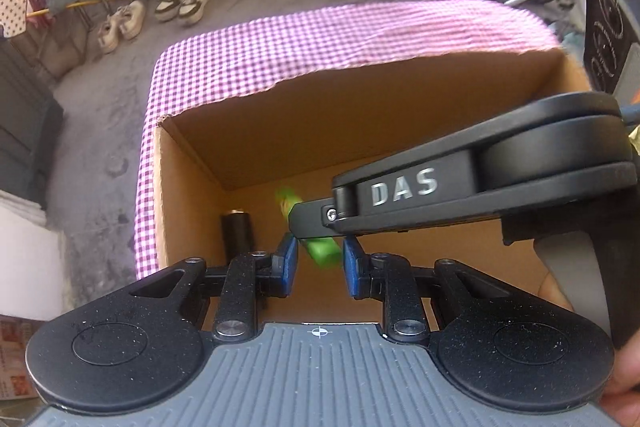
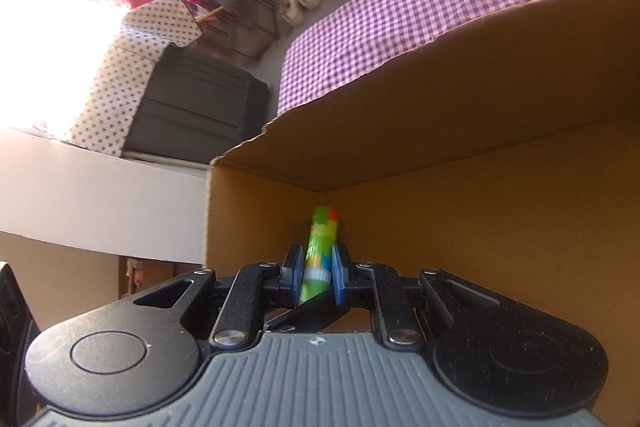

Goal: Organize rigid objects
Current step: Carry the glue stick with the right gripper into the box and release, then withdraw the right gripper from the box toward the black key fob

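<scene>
Two tongs: right [image 2: 316, 269] gripping green tube [image 2: 320, 251], left [image 1: 319, 261] narrow, empty ("DAS").

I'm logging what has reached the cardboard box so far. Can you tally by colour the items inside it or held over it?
Green: 1, the green tube gripped by the right gripper
Black: 1, the black cylinder lying in the cardboard box
Total: 2

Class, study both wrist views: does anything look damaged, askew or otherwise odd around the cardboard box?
The cardboard box has a ragged, torn-looking top edge along its far wall, where the flap seems ripped off. Inside, a black cylinder lies on the floor. The green tube is clamped in the right gripper over the box. Nothing looks spilled.
</scene>
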The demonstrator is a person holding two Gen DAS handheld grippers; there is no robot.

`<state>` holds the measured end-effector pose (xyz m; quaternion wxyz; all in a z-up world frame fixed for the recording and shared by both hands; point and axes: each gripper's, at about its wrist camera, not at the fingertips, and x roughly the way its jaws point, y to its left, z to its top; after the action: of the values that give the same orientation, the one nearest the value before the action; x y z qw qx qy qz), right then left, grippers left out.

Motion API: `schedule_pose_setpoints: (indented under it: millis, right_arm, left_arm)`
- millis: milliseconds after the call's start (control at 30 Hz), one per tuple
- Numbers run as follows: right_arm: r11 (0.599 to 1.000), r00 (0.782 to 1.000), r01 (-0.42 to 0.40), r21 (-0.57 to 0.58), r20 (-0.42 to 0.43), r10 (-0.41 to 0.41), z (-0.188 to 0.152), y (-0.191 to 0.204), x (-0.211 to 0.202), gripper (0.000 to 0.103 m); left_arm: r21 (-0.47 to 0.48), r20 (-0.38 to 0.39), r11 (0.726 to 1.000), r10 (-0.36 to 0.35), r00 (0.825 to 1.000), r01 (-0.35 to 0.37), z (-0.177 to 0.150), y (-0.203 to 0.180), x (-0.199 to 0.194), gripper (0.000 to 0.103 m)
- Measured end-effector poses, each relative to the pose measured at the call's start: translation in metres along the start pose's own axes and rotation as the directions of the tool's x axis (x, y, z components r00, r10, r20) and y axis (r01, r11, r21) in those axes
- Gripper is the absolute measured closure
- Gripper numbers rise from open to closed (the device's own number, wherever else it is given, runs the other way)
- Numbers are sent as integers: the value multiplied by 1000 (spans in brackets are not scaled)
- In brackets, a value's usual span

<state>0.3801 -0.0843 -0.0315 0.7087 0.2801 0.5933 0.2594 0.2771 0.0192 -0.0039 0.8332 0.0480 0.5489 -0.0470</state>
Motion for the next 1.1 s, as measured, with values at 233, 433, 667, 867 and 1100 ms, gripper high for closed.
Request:
schedule_pose_setpoints:
  millis: [233,433,667,867,1100]
  right_arm:
    - [999,999,33,25,-24,-32,-2,-3,18,85]
    - [1000,999,-29,12,38,28,-12,2,-20,85]
    - [989,980,-137,-49,142,143,-57,-5,-111,84]
    - [974,943,-209,-85,247,224,-135,-36,-195,84]
    - [986,927,-164,-21,339,161,-224,-91,-212,84]
  left_arm:
    - [-39,-40,999,30,999,-32,1,7,5,76]
    - [-44,36,998,41,999,-39,-5,7,-33,67]
    - [-37,162,999,-18,987,25,-37,6,-102,59]
    - [2,233,991,-132,963,135,-85,-11,-135,55]
    - [73,241,971,-237,941,226,-145,-70,-116,53]
